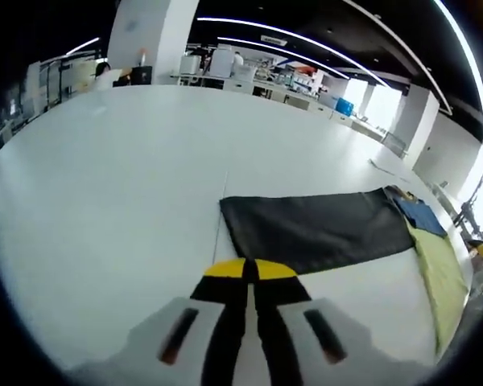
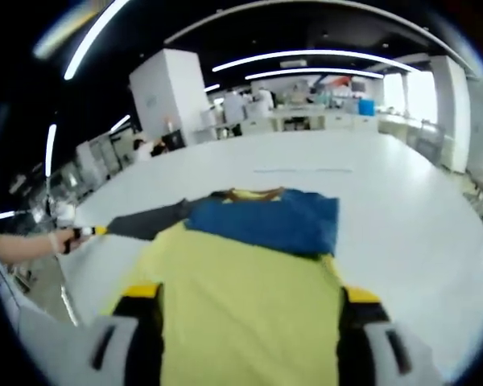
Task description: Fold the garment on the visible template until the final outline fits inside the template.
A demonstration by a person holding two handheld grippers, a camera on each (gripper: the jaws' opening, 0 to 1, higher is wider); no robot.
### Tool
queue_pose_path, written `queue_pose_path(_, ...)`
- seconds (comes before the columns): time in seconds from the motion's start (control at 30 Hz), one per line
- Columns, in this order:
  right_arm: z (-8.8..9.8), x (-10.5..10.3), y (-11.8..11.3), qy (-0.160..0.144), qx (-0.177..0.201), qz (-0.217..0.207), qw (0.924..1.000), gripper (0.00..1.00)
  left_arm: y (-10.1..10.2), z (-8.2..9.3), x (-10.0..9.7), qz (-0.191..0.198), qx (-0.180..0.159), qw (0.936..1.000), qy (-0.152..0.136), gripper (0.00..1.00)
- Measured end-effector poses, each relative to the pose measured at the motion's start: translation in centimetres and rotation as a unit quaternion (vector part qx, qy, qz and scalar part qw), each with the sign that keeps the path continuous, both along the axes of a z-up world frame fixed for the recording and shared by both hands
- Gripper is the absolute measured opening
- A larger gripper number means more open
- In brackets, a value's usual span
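the garment (image 2: 249,281) lies flat on the white worktop (image 2: 386,201), yellow body nearest the right tool (image 2: 249,310), a blue panel (image 2: 274,221) across the chest and a dark grey sleeve (image 1: 314,229) stretched out sideways. the right tool stands wide, its yellow-tipped jaws either side of the yellow cloth. the left tool (image 1: 245,273) has its jaws pressed together just short of the sleeve's edge, gripping nothing visible.

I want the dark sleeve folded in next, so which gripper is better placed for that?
Probably the left. The left gripper has its fingers closed at the edge of the dark sleeve. The right gripper is open, straddling the yellow body, away from that sleeve.
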State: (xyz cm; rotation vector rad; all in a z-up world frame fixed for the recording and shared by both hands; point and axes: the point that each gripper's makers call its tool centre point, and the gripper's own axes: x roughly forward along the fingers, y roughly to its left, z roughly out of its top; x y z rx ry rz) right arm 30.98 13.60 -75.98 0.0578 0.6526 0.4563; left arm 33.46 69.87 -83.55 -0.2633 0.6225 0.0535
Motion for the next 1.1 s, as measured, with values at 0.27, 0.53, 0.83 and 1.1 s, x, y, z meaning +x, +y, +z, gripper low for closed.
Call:
queue_pose_path(0.27, 1.0, -0.4, -1.2, -0.010, 0.004, 0.000, 0.9999, 0.89, -3.0, 4.7, 1.0, -0.037, -0.020, 0.9976, -0.055, 0.00)
queue_pose_path(0.53, 2.3, -0.6, -2.5, -0.020, 0.017, 0.014, 0.9996, 0.89, -7.7, 9.1, 2.8, -0.071, -0.030, 0.9929, -0.091, 0.00)
queue_pose_path(0.83, 2.4, -0.5, -5.9, -0.023, 0.025, 0.034, 0.9989, 0.89, -15.3, 12.0, 6.0, -0.105, -0.039, 0.9879, -0.107, 0.00)
queue_pose_path(1.1, 2.4, -0.7, -9.3, -0.028, 0.040, 0.041, 0.9980, 0.88, -22.6, 13.1, 7.9, -0.138, -0.033, 0.9835, -0.113, 0.00)
